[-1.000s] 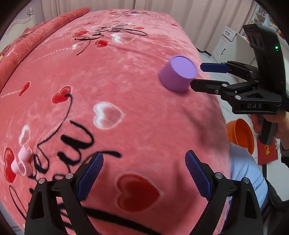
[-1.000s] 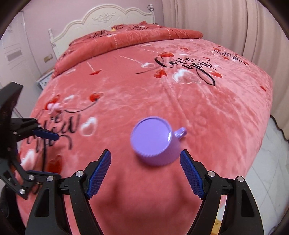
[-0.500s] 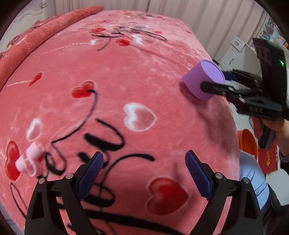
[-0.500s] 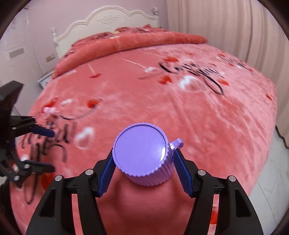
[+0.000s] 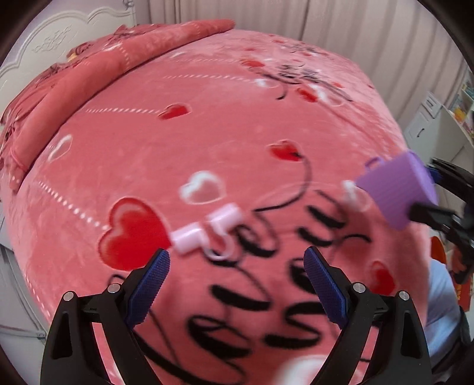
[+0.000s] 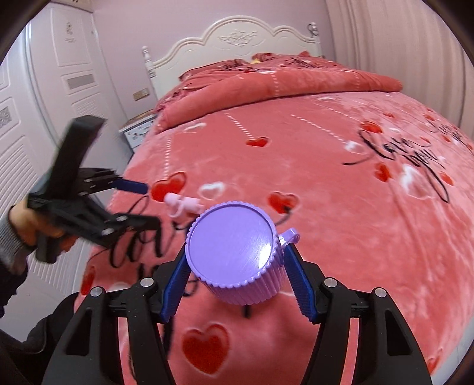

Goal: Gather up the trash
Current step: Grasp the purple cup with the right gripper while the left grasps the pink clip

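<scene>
- Right gripper point(image 6: 234, 281): its blue pads are now clamped on the ribbed wall of the purple cup point(image 6: 235, 251), where a second ago they stood apart around it. In the right wrist view the cup's closed flat end faces the camera and its small handle sticks out at 2 o'clock.
- The cup now appears clear of the pink blanket point(image 6: 340, 207); in the left wrist view the same cup point(image 5: 397, 192) hangs at 3 o'clock, tilted. Judgement: the first piece of trash is secured and needs only carrying to a bin.
- Left gripper point(image 5: 237, 284): jaws wide apart, holding nothing. It has swung towards the pale pink plastic piece point(image 5: 207, 234), which previously lay far out at its 9 o'clock and now sits just beyond the fingertips, towards 11 o'clock, not yet between them.
- That piece lies on the blanket beside a printed red heart; it looks like short tubes joined to a ring, though blur hides detail. Judgement: it is the next pickup, and the soft pile may let it sink or roll under the pads.
- Nothing stands between the left gripper and that piece.
- Farther off: a folded red quilt point(image 6: 266, 86) across the head of the bed, then the white headboard point(image 6: 237, 38) at 12 o'clock; a white door point(image 6: 44, 88) at 9 o'clock; curtains point(image 5: 326, 26) behind.
- An orange object shows at the left view's right edge, largely hidden; I cannot tell what it is.
</scene>
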{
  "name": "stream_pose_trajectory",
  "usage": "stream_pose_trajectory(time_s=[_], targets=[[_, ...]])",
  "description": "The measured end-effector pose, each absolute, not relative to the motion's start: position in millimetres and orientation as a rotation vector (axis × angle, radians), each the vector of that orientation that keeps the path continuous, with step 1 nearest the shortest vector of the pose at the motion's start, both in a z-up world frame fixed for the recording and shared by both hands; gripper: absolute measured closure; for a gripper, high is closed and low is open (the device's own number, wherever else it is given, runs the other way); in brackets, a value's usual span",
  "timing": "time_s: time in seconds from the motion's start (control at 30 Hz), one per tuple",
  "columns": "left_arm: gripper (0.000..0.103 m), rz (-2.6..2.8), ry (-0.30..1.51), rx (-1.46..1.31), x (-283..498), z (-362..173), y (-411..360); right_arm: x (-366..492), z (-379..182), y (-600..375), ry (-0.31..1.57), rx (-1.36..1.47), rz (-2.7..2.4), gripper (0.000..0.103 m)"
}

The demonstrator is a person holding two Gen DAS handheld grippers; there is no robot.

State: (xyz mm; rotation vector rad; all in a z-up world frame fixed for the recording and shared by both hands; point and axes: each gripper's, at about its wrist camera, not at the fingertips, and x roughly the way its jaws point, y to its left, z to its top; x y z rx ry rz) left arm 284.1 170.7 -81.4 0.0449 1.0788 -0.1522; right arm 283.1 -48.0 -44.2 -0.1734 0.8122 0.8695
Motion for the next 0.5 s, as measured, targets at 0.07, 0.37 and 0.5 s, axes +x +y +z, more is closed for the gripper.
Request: stream_pose_trajectory(time_s=[0.07, 0.37, 0.5], targets=[[0.012, -0.151, 1.097, 0.046, 294.1, -90.8, 180.4, 279.9, -44.1, -39.4, 0.819, -0.176, 0.884, 0.041], [0.012, -0.168, 1.14, 0.01, 318.2, -130.9, 193.5, 286.3, -51.7, -27.8, 0.838, -0.166, 0.892, 0.041], [0.033, -0.166, 1.107, 0.005, 319.1, -133.0, 194.5, 287.7, -55.8, -29.7, 0.84, -0.16, 0.892, 0.043]])
